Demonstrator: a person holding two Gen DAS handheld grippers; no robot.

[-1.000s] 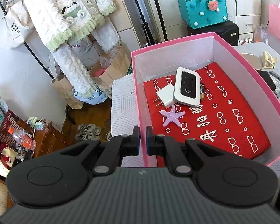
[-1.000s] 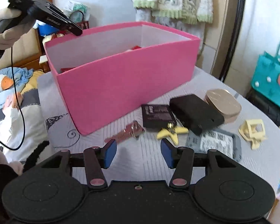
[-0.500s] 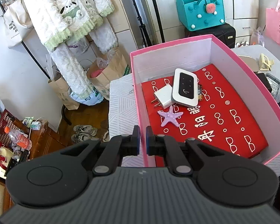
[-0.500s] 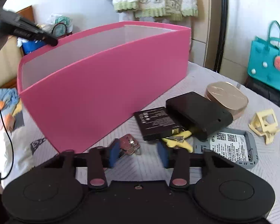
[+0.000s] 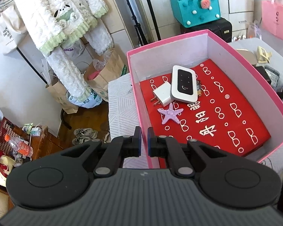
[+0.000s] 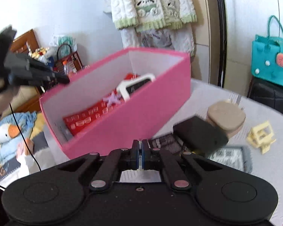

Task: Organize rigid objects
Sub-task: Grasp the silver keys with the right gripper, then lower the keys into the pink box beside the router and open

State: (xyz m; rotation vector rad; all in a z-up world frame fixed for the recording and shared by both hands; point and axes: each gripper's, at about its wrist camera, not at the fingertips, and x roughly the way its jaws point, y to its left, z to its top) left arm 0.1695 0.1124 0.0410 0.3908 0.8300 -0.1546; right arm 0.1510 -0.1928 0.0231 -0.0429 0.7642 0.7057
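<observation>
The left gripper [image 5: 144, 138] is clenched on the near wall of the pink box [image 5: 139, 101], one finger outside and one inside the rim. Just ahead of it, inside the box on the red patterned lining [image 5: 226, 113], lies a purple starfish [image 5: 170, 114]; beyond that sit a white plug adapter [image 5: 163, 95] and a white-and-black pocket router [image 5: 184, 85], touching one another, with a small battery [image 5: 198, 90] beside the router's right edge. The right gripper [image 6: 141, 155] has its blue pads pressed together; whether anything thin is pinched between them cannot be told, as the view is blurred. Directly ahead of it is the box's outer long side, with the router and starfish showing over the rim. To its right on the pale tablecloth [image 6: 264, 169] lie a black case [image 6: 200, 133], a grey-framed labelled device [image 6: 230, 155], a tan rounded box [image 6: 225, 117] behind the case, and a pale yellow frame piece [image 6: 261, 136] farther right. Far left, the other gripper reaches to the box's end.
</observation>
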